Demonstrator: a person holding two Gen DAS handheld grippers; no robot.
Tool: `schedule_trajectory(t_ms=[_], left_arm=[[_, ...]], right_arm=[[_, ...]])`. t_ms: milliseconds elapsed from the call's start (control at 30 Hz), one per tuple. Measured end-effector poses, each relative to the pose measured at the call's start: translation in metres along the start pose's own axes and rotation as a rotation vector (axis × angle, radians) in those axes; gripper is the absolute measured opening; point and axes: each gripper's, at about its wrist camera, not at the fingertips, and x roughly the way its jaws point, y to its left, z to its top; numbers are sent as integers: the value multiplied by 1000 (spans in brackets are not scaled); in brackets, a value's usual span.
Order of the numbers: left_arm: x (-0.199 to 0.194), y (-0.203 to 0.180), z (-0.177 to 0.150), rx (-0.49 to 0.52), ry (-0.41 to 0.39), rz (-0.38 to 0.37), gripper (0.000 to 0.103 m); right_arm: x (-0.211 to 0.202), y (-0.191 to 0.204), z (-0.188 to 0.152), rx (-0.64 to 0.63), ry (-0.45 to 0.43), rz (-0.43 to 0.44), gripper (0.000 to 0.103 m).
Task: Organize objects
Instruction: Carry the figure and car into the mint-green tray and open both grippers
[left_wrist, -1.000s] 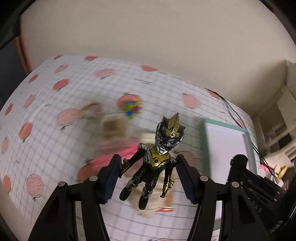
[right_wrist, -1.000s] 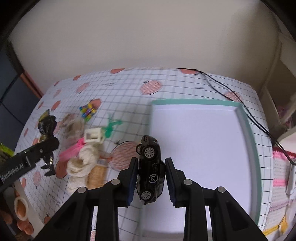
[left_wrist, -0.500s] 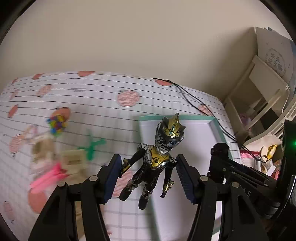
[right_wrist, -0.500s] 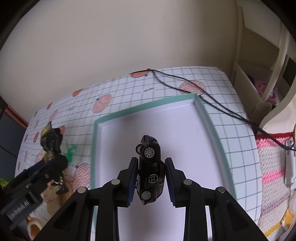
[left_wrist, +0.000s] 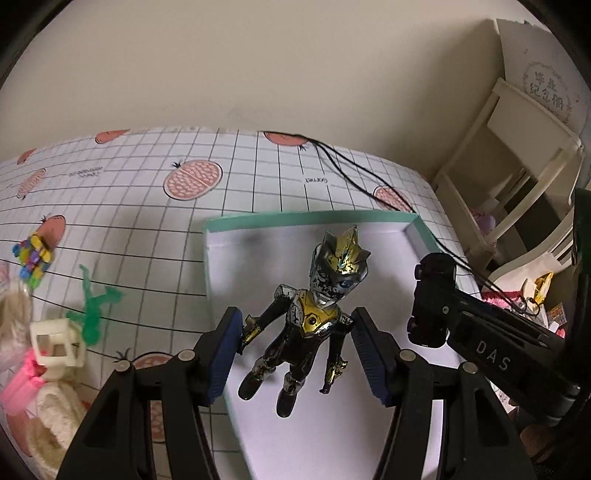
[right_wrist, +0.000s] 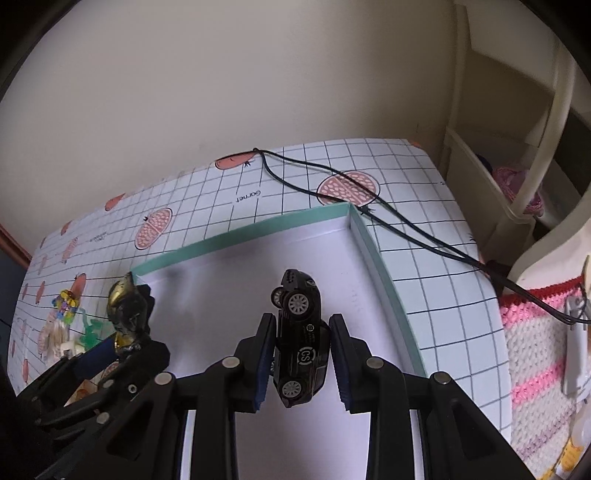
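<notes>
Only rightward: car (right_wrist: 301, 341) wheels, logo.

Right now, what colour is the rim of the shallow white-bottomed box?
The shallow box's rim is mint green, clearest in the right wrist view.

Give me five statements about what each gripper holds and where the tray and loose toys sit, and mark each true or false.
1. The left gripper holds a black and gold action figure. True.
2. The right gripper holds a red toy car. False: the toy car is black.
3. Both held toys are above the teal-rimmed tray. True.
4. The black cable lies inside the tray. False: it runs over the tablecloth, beside the tray.
5. The green toy lies on the tablecloth, outside the tray. True.
</notes>
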Motion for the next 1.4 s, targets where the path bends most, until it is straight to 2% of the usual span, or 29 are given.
schedule_trajectory(t_ms=[100,400,633,833,1067,1167,1200,1267,1367,1400], left_arm=[[13,1,1,10,3,26,62],[13,4,-1,8,10,-4,62],[16,2,0,4,39,-19,63],[5,3,6,-8,30,-29,63],[-22,9,17,-12,-28,47,63],[-29,16,19,-25,-48,74,68],[-30,20,20,-34,-49,81,71],[-30,25,22,-45,-48,91,71],[-29,33,22,-63,-45,126,73],[-28,34,22,-64,-45,133,77]], right_arm=[[6,0,1,-9,-1,-14,32],[13,2,1,-9,3,-2,32],[6,4,3,-18,-11,-10,33],[-9,6,6,-32,-30,-4,33],[-20,8,8,-32,-38,1,33],[-18,9,7,-30,-27,3,33],[-17,9,7,-32,-26,2,34],[-17,9,6,-36,-27,-9,45],[-17,10,6,-40,-28,-6,51],[-16,10,6,-43,-28,-8,54]])
